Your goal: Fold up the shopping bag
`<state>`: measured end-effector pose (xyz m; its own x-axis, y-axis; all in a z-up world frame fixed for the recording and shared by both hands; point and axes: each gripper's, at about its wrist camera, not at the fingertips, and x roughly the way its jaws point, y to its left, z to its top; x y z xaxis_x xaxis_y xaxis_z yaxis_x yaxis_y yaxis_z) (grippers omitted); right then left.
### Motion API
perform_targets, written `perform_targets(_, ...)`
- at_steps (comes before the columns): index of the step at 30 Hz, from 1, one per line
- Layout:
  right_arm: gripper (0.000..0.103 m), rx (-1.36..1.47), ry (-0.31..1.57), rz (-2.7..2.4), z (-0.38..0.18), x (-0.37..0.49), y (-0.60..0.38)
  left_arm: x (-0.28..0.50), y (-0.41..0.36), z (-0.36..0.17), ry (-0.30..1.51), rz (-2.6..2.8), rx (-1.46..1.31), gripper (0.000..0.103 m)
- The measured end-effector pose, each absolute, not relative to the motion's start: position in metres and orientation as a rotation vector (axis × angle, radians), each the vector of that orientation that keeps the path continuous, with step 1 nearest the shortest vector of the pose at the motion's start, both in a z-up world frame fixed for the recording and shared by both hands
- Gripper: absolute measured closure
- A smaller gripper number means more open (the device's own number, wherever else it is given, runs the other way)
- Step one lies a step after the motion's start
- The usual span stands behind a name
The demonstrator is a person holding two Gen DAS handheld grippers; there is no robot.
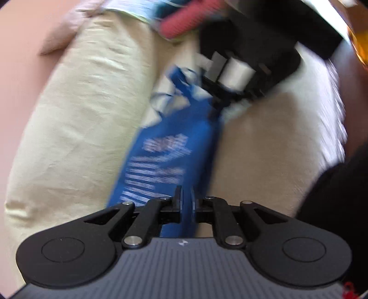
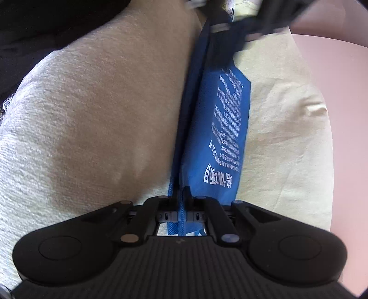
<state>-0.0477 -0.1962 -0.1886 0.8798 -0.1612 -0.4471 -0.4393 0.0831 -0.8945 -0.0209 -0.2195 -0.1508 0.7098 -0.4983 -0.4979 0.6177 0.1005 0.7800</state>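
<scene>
Blue nonwoven fabric with white print is stretching between my two grippers: the bag [image 1: 174, 147] is hanging taut as a narrow, folded strip above the bedding, not lying flat on it. I am pinching one end in my left gripper [image 1: 186, 200], whose jaws are closed down to the thickness of the cloth, with the fabric running back between them toward the camera. I am pinching the other end in my right gripper [image 2: 182, 199] in the same way, jaws pressed together on the stitched edge of the bag [image 2: 220, 128], which is running away from me on edge, its printed face turned to my right.

From the left wrist I am seeing the right gripper [image 1: 230, 76] at the far end of the strip, blurred, with pale blocks on its black body. From the right wrist the left gripper [image 2: 260, 20] is showing only as a dark blur at the top.

Under the bag, a white towel [image 2: 92, 103] is lying on one side and a pale yellow sheet [image 2: 283, 128] on the other. Beyond the sheet a pink surface [image 2: 340, 92] is showing. A red roll [image 1: 188, 20] is sitting, blurred, past the sheet's far end.
</scene>
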Motion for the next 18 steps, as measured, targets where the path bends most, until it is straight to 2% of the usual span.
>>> perform_targets(4, 0.099, -1.496, 0.504, 0.218, -0.186, -0.041, -0.195, 0.017, -0.24, -0.167, 0.22, -0.772, 1.208, 0.092)
perform_targets(5, 0.098, -1.496, 0.505, 0.216, -0.186, -0.043, -0.195, 0.025, -0.241, -0.183, 0.268, -0.773, 1.234, 0.102)
perform_targets(9, 0.096, -1.357, 0.533, 0.163, -0.171, -0.03, -0.194, 0.012, -0.225, -0.202, 0.246, -0.773, 1.244, 0.103)
perform_targets(13, 0.088, -0.758, 0.629, 0.1, -0.115, -0.018, -0.21, 0.014, -0.22, -0.201, 0.258, -0.782, 1.208, 0.103)
perform_targets(15, 0.082, -0.479, 0.62, 0.082, -0.09, -0.014, -0.222, 0.012, -0.218, -0.203, 0.25, -0.783, 1.214, 0.103)
perform_targets(18, 0.083, -0.058, 0.577, 0.08, -0.067, -0.014, -0.236, 0.011, -0.217, -0.203, 0.254, -0.787, 1.207, 0.103)
